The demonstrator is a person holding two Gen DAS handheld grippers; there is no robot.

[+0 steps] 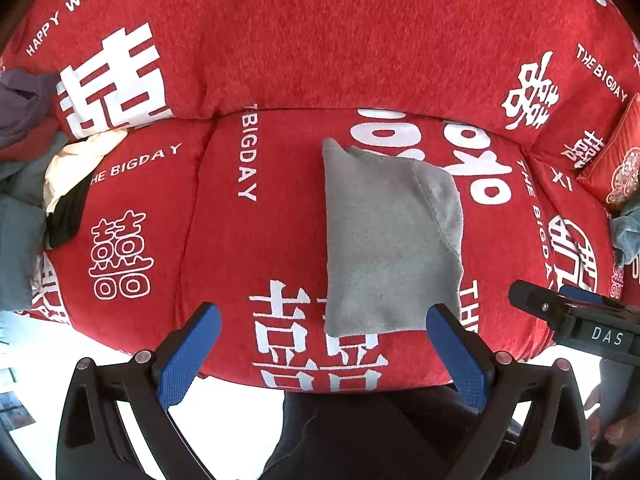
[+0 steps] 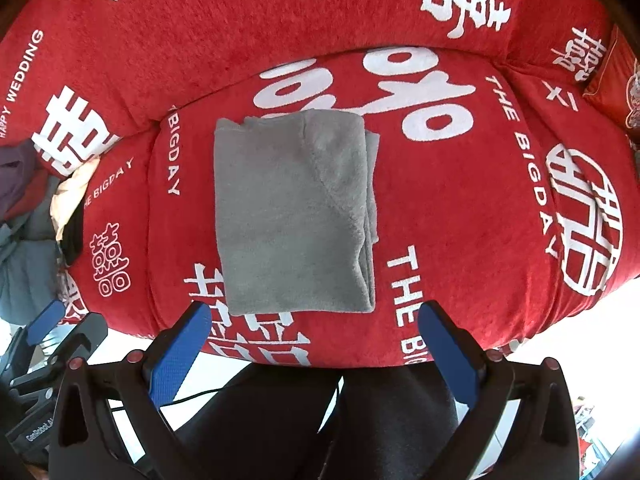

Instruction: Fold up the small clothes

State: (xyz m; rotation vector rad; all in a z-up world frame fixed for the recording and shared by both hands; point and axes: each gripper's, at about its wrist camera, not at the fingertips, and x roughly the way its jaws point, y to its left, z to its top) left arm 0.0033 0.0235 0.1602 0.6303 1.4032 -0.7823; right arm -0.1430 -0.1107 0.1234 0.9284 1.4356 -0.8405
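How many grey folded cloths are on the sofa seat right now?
1: the grey folded cloth lies on the middle seat cushion, ahead of both open grippers. The clothes pile at the left could hide others.

Bright, even daylight with soft, faint shadows; the floor [image 1: 240,420] beyond the sofa [image 1: 280,60] edge blows out to white. Strong fisheye bending curves both views, with dark vignetted corners and slightly soft detail.

Left gripper [image 1: 324,344] jaws wide apart, empty. Right gripper [image 2: 314,342] likewise, just beside it, fingers level.
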